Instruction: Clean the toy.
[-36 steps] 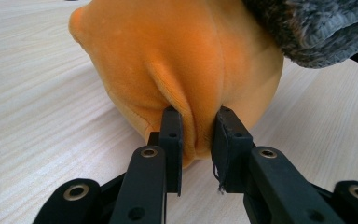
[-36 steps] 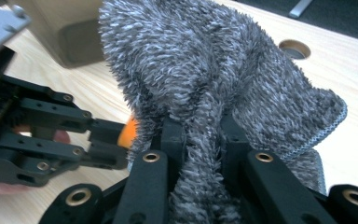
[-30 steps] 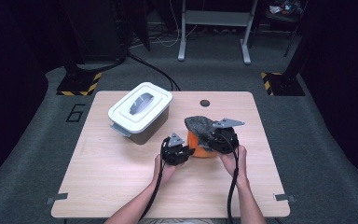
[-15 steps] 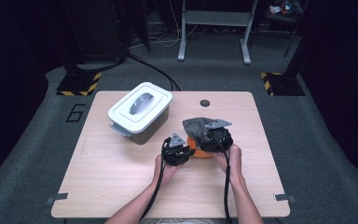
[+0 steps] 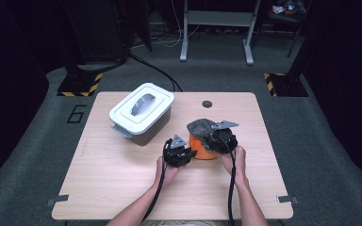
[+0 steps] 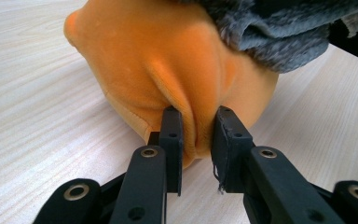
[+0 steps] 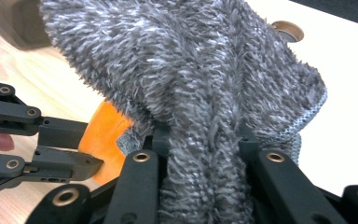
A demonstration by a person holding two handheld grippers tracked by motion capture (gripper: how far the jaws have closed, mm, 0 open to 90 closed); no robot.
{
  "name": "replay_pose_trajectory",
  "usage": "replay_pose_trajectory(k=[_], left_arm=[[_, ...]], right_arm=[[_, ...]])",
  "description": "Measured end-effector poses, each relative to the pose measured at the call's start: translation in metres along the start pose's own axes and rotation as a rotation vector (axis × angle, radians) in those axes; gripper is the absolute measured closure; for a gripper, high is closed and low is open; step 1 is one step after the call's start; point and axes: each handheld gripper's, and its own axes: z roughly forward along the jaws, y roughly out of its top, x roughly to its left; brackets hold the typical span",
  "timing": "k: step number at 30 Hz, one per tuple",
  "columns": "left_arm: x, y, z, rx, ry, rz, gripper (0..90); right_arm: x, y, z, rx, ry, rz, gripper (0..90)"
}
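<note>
Currently, the soft orange plush object [image 5: 202, 149] rests on the light wooden table [image 5: 122, 188], slightly right of the table's centre, with the shaggy grey microfibre cloth [image 5: 201, 126] draped over its top.

Left gripper [image 5: 178, 151]: positioned at the left side of the orange plush object. In the left gripper view, its two black jaws are clenched on a raised fold of the orange fabric [image 6: 193, 130] near the object's lower edge; the fabric bulges between the pads, which press on it from both sides. The plush object touches the table just beyond the jaws.

Right gripper [image 5: 219, 139]: positioned at the right side of the plush object, over its top. In the right gripper view, a thick bunch of the grey cloth [image 7: 200, 154] fills the space between the jaws. The jaws have just been closing and now press the pile from both sides. The orange plush [image 7: 105, 135] shows below the cloth's edge, with the left gripper's jaws [image 7: 86, 147] pinching it from the side.

A white lidded plastic container with a grey handle [image 5: 142, 112] stands on the table's far left area, well apart from both grippers. A small dark round hole [image 5: 207, 103] lies in the tabletop near the far edge.
</note>
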Motion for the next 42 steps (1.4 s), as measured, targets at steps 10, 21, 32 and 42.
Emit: replay_pose_trajectory(k=[10,21,32,42], left_arm=[[-0.001,0.001,0.001,0.005,0.004,0.003,75.3],[0.0,0.0,0.001,0.001,0.002,-0.011,75.2],[0.003,-0.001,0.001,-0.005,0.0,-0.025,75.2],[0.004,-0.001,0.001,-0.004,-0.001,-0.034,75.1]], right_arm=[[-0.019,-0.013,-0.015,-0.038,-0.015,0.053,72.9],[-0.048,-0.036,-0.015,0.002,-0.044,0.152,73.1],[-0.064,-0.055,0.006,0.103,-0.085,0.231,73.2],[-0.07,-0.055,-0.011,0.044,-0.079,0.245,74.2]])
